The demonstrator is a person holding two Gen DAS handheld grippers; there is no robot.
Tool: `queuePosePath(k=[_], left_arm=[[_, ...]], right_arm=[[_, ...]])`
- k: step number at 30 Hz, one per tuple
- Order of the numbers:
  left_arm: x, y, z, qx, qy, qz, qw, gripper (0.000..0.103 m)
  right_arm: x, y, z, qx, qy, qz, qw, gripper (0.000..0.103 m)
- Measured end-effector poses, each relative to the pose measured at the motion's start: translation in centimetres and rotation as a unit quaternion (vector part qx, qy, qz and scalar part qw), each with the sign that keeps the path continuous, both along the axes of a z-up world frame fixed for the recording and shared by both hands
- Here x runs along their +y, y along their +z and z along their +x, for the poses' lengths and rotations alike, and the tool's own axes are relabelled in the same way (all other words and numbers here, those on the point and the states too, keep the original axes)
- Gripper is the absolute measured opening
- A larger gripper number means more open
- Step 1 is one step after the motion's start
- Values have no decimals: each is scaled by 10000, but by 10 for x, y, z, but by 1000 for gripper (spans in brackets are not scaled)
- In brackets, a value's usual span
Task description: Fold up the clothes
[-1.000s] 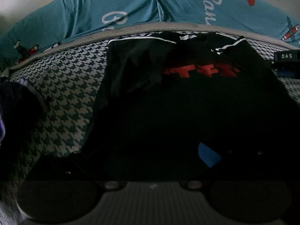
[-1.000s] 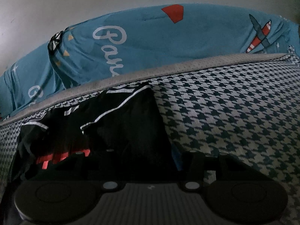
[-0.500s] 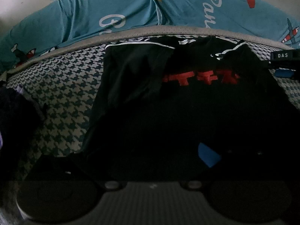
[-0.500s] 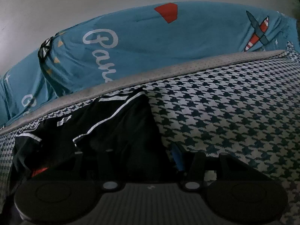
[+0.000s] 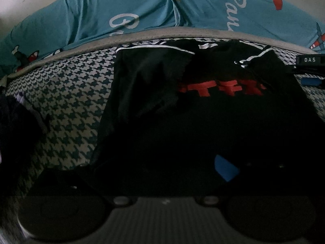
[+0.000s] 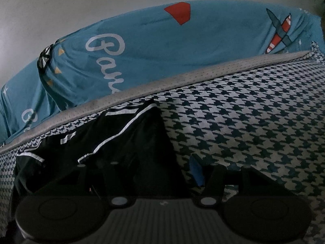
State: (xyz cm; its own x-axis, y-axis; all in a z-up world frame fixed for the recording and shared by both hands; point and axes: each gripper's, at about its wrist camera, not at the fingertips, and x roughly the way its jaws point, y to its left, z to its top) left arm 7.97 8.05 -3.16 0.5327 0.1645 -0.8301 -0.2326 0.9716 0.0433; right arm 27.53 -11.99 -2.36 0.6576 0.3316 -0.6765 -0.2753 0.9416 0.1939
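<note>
Black shirt (image 5: 213,111) lies flat on the houndstooth sheet (image 5: 67,93). Only the left view catches its red print; left gripper (image 5: 162,166) is lost in shadow, can't tell. Right gripper (image 6: 150,168) shows fingers apart at the shirt's edge.

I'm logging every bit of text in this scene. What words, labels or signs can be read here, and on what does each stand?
"DAS": white letters on a black label on the right tool, seen at the edge of the left wrist view.
"Par", cut off: white script on the teal bedding.
Red marks on the black garment: blocky characters, not readable.
White tag at the garment's far edge: too small to read.
</note>
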Motion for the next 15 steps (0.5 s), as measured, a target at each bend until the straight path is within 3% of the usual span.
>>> queuePosePath(k=[9,15], left_arm=[[3,-1,2,28,78,-5,10000,103],[4,-3,4,80,108,-3,9999,103]], right_arm=[[0,-8,11,211,66,167,9996,56],[6,-11,12,144,164,124,9997,66]])
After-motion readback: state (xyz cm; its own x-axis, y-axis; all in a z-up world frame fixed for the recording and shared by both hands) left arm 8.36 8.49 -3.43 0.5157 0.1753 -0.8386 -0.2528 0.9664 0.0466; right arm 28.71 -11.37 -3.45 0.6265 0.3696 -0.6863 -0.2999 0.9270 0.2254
